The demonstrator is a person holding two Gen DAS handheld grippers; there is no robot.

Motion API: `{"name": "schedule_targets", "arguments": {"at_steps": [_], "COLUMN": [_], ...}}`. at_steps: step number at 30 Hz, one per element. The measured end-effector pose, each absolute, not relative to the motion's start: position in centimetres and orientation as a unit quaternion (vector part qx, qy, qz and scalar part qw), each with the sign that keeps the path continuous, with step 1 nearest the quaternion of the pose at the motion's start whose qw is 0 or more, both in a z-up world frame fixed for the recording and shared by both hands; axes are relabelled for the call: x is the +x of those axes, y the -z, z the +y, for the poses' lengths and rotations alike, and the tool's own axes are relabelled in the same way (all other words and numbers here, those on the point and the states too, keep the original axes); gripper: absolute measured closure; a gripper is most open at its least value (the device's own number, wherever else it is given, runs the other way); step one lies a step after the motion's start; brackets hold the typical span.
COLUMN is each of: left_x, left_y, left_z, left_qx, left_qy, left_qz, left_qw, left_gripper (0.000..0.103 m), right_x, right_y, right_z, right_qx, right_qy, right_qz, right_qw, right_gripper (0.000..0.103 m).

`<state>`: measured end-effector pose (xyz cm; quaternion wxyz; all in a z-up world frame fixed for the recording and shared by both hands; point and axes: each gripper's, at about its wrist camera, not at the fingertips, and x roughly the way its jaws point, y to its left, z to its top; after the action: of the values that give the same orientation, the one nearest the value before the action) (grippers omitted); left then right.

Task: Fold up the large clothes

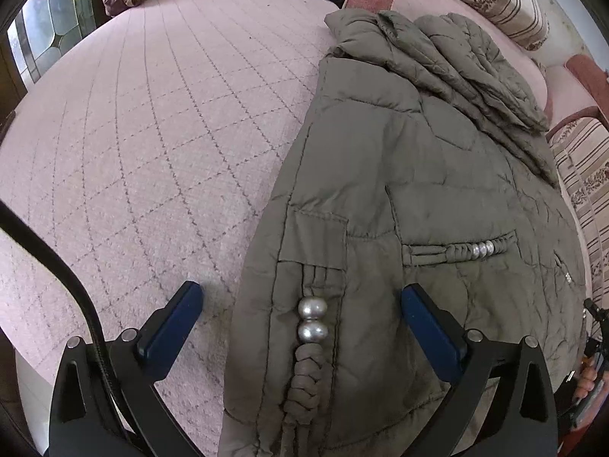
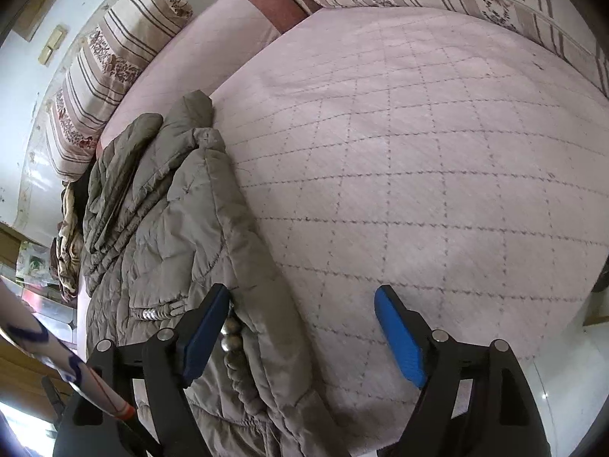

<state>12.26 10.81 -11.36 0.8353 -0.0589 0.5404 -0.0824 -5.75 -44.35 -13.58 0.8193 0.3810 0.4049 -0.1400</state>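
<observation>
The jacket lies on the pink quilted bed cover, already folded lengthwise into a long narrow strip with a sleeve laid on top; a crosswise fold seems still to come. In the left view it fills the centre and right, its near edge between the spread-apart left gripper. In the right view it runs down the left side, the right gripper gaping empty astride its edge

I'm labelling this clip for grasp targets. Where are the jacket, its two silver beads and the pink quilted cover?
jacket [image 1: 399,175]: left wrist view, on its olive back panel.
silver beads [image 1: 313,320]: left wrist view, where the two beads meet on the braided cord.
pink quilted cover [image 2: 418,152]: right wrist view, on its bare surface.
</observation>
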Motion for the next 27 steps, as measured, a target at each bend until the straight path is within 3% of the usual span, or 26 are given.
{"name": "schedule_targets", "arguments": {"at_steps": [19, 23, 27], "left_x": [9.4, 9.5, 8.9], "left_y": [12.2, 12.1, 11.9], "left_z": [13.8, 12.6, 10.1], "left_qx": [-0.297, -0.279, -0.217], "left_qy": [0.286, 0.301, 0.298], "left_qz": [0.541, 0.544, 0.546], "left_qw": [0.733, 0.731, 0.752], "left_gripper": [0.0, 0.0, 0.0], "right_x": [-5.4, -5.2, -5.1], "right_y": [15.4, 15.7, 17.3], "right_z": [-40.3, -39.1, -37.2], "right_qx": [0.447, 0.447, 0.481], "right_qy": [-0.063, -0.091, -0.133], "right_qz": [0.444, 0.446, 0.449], "right_qw": [0.774, 0.77, 0.741], "right_gripper": [0.021, 0.022, 0.032]}}
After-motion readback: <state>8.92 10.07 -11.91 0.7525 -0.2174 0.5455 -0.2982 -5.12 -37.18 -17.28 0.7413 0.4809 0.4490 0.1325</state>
